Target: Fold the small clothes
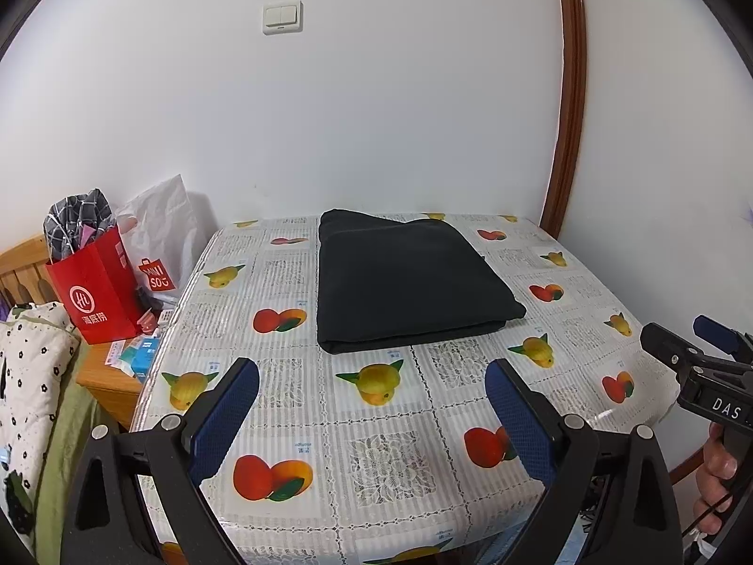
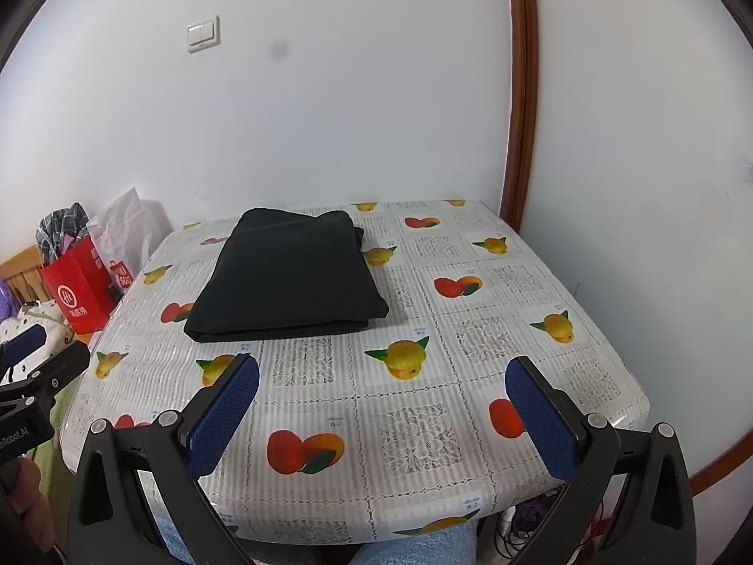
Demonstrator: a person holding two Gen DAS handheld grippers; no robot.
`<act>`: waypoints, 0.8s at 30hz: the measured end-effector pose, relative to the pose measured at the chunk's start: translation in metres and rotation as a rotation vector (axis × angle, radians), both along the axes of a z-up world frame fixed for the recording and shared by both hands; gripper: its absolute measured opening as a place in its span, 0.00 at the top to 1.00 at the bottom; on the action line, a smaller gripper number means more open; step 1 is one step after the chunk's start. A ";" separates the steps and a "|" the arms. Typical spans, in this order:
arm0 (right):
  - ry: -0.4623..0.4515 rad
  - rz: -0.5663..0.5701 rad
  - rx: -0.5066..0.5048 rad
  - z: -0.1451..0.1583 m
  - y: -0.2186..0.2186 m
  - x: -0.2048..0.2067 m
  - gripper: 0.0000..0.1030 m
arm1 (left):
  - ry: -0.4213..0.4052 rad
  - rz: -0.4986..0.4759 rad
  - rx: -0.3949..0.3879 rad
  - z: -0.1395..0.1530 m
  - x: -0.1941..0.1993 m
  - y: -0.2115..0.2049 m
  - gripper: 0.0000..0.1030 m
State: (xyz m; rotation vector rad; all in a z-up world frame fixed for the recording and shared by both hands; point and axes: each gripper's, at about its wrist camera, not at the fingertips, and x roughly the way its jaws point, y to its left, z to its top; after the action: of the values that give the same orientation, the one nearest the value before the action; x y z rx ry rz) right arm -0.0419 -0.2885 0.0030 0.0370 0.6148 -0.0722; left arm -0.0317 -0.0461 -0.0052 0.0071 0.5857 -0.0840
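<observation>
A black folded garment [image 1: 404, 282], matte and soft, lies as a thick rectangle on the far half of the table [image 1: 376, 447], whose glossy plastic cloth carries printed fruit and lace squares. Its long axis runs from the near edge toward the wall. Both the left gripper [image 1: 372, 409] and right gripper [image 2: 383, 407] hover near the front edge, jaws wide and empty, blue textured pads facing. Only the left view shows the red paper bag [image 1: 101, 292] fully.

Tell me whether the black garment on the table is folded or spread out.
Folded. The black garment lies as a compact, layered rectangle on the table, stacked edges showing along its near side. Neither gripper touches it.
</observation>
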 end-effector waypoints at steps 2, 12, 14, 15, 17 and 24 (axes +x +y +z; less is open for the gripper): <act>0.001 0.001 0.001 0.000 0.000 0.000 0.00 | 0.004 0.001 0.000 -0.001 0.000 0.000 0.06; 0.000 0.001 0.007 -0.001 0.000 -0.001 0.00 | 0.009 0.002 -0.005 -0.002 0.000 0.000 0.06; -0.001 0.001 0.006 -0.001 0.000 -0.002 0.00 | 0.010 0.002 -0.003 -0.002 0.000 -0.001 0.06; -0.001 0.001 0.006 -0.001 0.000 -0.002 0.00 | 0.011 0.003 -0.003 -0.002 0.000 0.000 0.06; -0.003 0.002 0.007 -0.001 0.000 -0.003 0.00 | 0.011 0.002 -0.006 -0.002 0.000 0.000 0.06; -0.006 0.003 0.010 0.000 -0.001 -0.004 0.00 | 0.011 -0.001 -0.003 -0.002 0.000 0.001 0.06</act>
State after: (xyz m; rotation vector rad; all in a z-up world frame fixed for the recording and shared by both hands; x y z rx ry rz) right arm -0.0456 -0.2894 0.0026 0.0460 0.6094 -0.0662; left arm -0.0315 -0.0455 -0.0072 0.0039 0.5962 -0.0855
